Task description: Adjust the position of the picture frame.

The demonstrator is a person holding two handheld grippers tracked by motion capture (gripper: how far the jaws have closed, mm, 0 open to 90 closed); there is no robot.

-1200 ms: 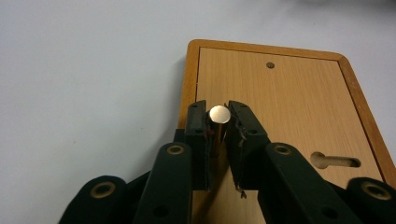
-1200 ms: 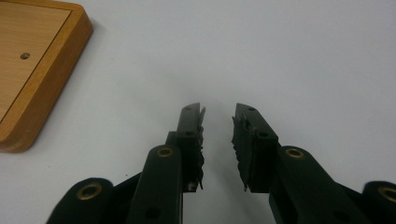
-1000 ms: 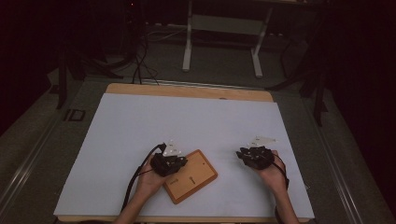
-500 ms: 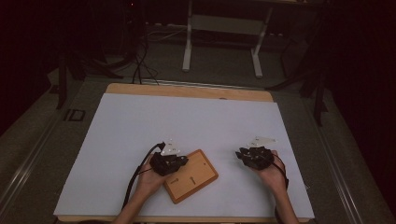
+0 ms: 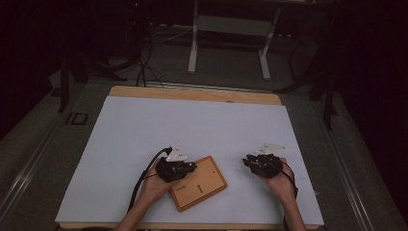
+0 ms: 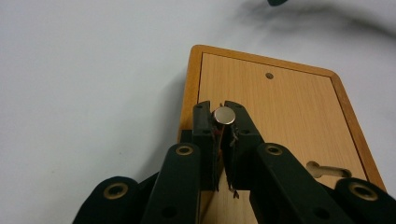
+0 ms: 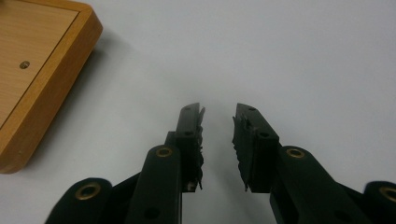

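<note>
Work in hand: the left tool [image 6: 223, 122] holds a small round metal piece [image 6: 223, 115], magnet-like, over a flat wooden board [image 6: 280, 116].
Left tool: nearly shut, the two jaws clamped on the sides of the metal piece, whose flat shiny face looks up toward the camera.
Right tool [image 7: 218, 122]: held apart at a middling gap, nothing between the jaws, hovering over bare white tabletop [image 7: 299, 56] well to the right of the board.
Board position: in the high view the wooden board [image 5: 198, 182] lies tilted near the front edge of the tabletop [image 5: 192, 125], just beside the left tool [image 5: 176, 168], with the right tool [image 5: 262, 164] set well apart.
Board features: a raised darker rim, a small round hole [image 6: 269, 75] toward the far end, and a keyhole-shaped slot [image 6: 325, 170] near the jaws.
Risk, slipping: the metal piece is gripped only at its thin edge, so a slight loosening or twist could probably let it pop out and roll off.
Risk, shifting: nothing steadies the board, so pressing the piece down could likely push it across the smooth tabletop.
Risk, aiming: the jaws hide the spot beneath the piece, so it might land off target.
Writing: no brand or label readable on the board or tools; a mark on the floor strip [image 5: 76, 118] left of the tabletop looks like "ID", too dim to be sure.
</note>
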